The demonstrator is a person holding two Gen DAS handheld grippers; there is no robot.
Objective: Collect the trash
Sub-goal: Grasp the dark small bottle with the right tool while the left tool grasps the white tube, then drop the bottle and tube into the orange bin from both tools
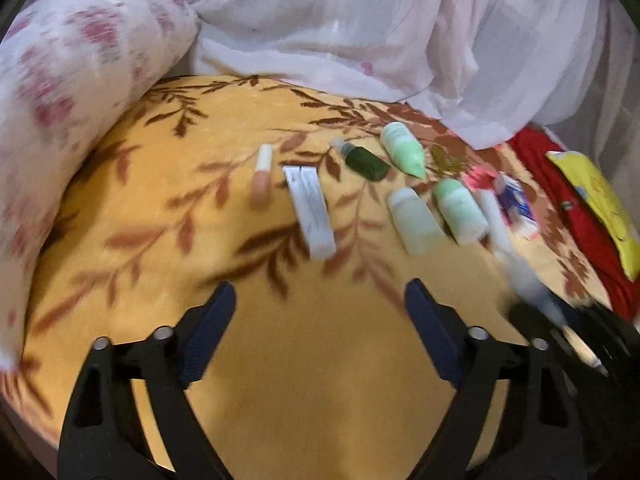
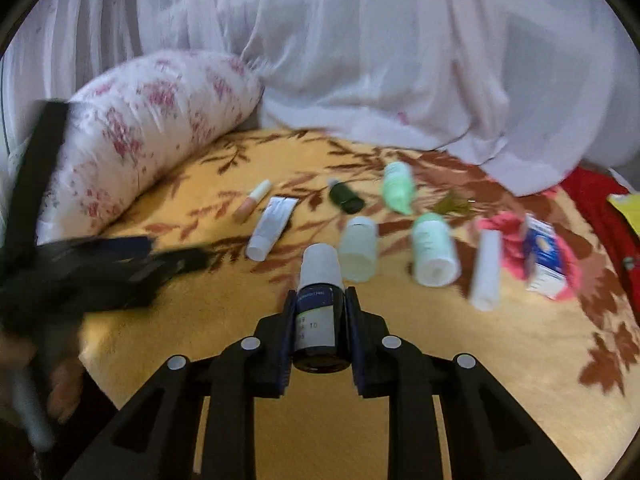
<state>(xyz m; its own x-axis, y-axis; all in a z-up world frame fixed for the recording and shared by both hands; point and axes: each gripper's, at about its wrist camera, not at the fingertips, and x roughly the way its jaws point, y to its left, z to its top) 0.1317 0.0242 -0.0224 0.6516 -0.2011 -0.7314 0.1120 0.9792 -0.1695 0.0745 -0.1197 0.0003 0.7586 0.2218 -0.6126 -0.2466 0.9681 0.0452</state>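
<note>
Empty cosmetic containers lie on a yellow leaf-patterned blanket: a pink lip tube, a silver tube, a dark green bottle, light green bottles, a whitish bottle and a blue-and-white box. My left gripper is open and empty above the blanket, short of the silver tube. My right gripper is shut on a dark bottle with a white cap, held above the blanket. The left gripper shows blurred at the left of the right wrist view.
A floral pillow lies at the left. White curtain fabric hangs behind the blanket. A red cloth and a yellow packet lie at the right. A white tube and pink wrapper lie near the box.
</note>
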